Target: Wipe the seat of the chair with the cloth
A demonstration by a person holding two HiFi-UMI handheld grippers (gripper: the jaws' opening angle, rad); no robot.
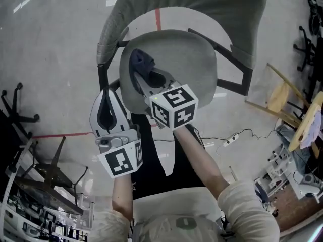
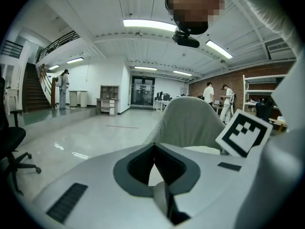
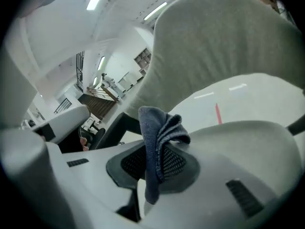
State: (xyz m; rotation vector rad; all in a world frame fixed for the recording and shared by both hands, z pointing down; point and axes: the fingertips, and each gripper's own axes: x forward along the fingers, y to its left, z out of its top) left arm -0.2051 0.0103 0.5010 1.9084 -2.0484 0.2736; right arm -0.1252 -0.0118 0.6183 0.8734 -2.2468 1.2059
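The grey chair seat (image 1: 186,59) lies below me, with its curved backrest (image 1: 202,4) beyond it. My right gripper (image 1: 140,70) hovers over the left part of the seat, shut on a dark blue cloth (image 1: 142,59). In the right gripper view the cloth (image 3: 159,137) sticks up, folded, from between the jaws of the right gripper (image 3: 151,154), and the backrest (image 3: 224,46) fills the view behind it. My left gripper (image 1: 107,92) hangs just off the seat's left edge, shut and empty. In its own view the left gripper (image 2: 153,148) points toward the backrest (image 2: 188,120).
Black chair bases (image 1: 20,107) and a cluttered rack (image 1: 45,205) stand at the left. At the right are wooden furniture (image 1: 282,100) and a cable with a power strip (image 1: 229,140). Black armrests (image 1: 237,67) flank the seat. Distant people (image 2: 208,92) stand in the hall.
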